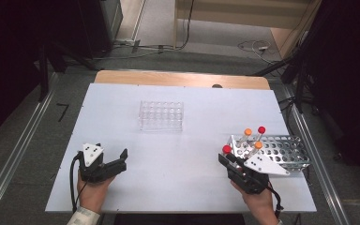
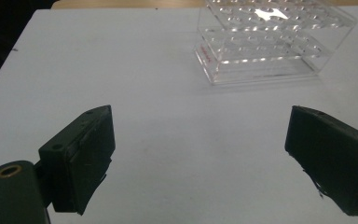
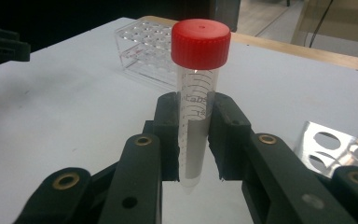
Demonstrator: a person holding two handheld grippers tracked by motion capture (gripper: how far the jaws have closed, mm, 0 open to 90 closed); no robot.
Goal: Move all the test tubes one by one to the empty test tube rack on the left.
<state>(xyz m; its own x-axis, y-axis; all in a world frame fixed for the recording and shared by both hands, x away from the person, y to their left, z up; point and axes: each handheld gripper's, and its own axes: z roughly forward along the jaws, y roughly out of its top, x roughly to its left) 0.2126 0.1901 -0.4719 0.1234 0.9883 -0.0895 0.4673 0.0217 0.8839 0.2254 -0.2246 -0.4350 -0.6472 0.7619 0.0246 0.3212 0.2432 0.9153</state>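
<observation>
My right gripper (image 3: 193, 140) is shut on a clear tube with a red cap (image 3: 199, 93), held upright just above the white table; in the high view this red-capped tube (image 1: 227, 149) sits at the gripper (image 1: 228, 160) beside the metal rack (image 1: 286, 150). That rack holds two orange-capped tubes (image 1: 248, 132) and another red-capped one (image 1: 261, 130). A clear plastic rack (image 1: 161, 115) stands empty at the table's middle, also seen as the clear rack (image 2: 270, 37) ahead of my left gripper (image 2: 200, 158). The left gripper (image 1: 122, 157) is open over bare table at the near left.
The white table top (image 1: 178, 154) ends in a wooden strip (image 1: 178, 78) at the far side. Cables lie on the floor beyond it. Metal rails (image 1: 14, 159) run along both sides of the table.
</observation>
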